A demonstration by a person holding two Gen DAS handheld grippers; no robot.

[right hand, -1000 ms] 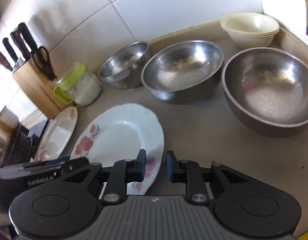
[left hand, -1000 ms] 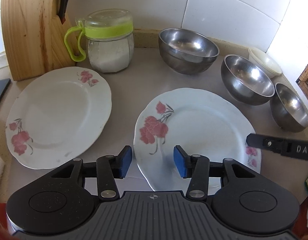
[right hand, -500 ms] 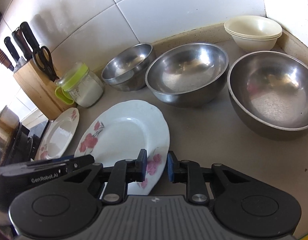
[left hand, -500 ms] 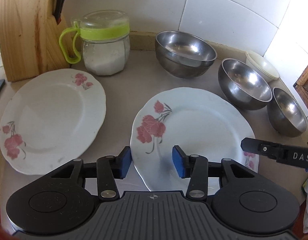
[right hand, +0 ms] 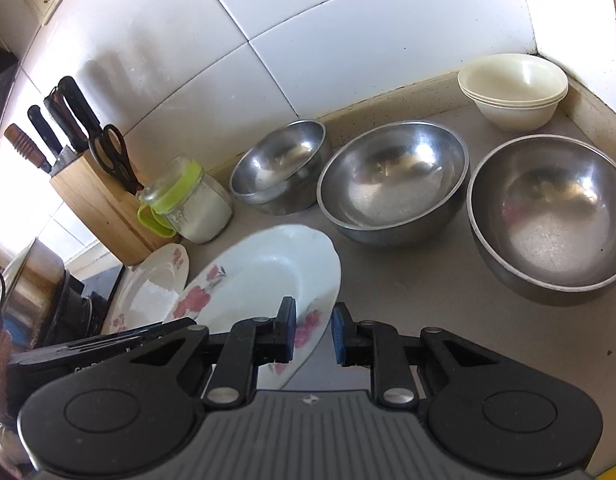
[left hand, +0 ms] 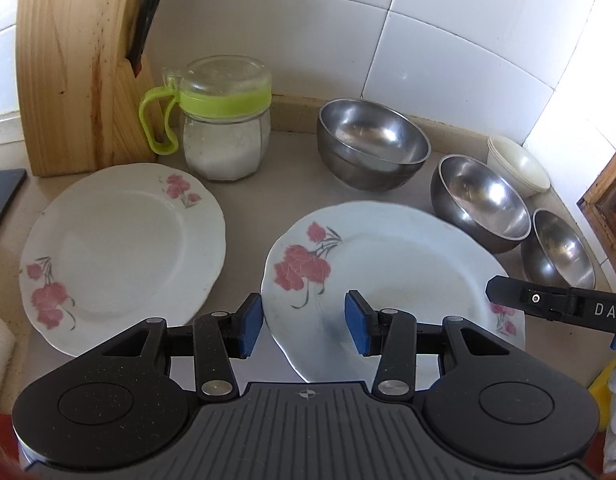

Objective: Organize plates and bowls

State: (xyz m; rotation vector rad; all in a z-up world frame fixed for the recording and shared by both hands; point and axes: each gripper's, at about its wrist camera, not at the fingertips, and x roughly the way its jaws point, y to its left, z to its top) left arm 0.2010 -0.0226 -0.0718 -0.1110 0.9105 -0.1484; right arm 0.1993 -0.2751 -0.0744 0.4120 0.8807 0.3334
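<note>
Two white plates with pink flowers lie on the counter: a left plate (left hand: 119, 248) and a right plate (left hand: 392, 280). My left gripper (left hand: 303, 326) is open, its fingers astride the right plate's near left rim. My right gripper (right hand: 314, 334) is open, with the same plate's (right hand: 263, 280) right rim between its fingers; the plate looks tilted there. Three steel bowls (right hand: 281, 168) (right hand: 394, 182) (right hand: 548, 216) stand in a row behind. Stacked cream bowls (right hand: 514, 88) sit in the far right corner.
A wooden knife block (left hand: 79, 76) and a jar with a green lid (left hand: 225, 120) stand at the back left against the tiled wall. A dark stove edge (left hand: 3, 196) is at far left. A wooden frame (left hand: 610, 200) borders the right.
Both grippers have moved closer to the right plate. The right gripper has opened a little and the plate's rim now sits between its fingers, slightly raised.
</note>
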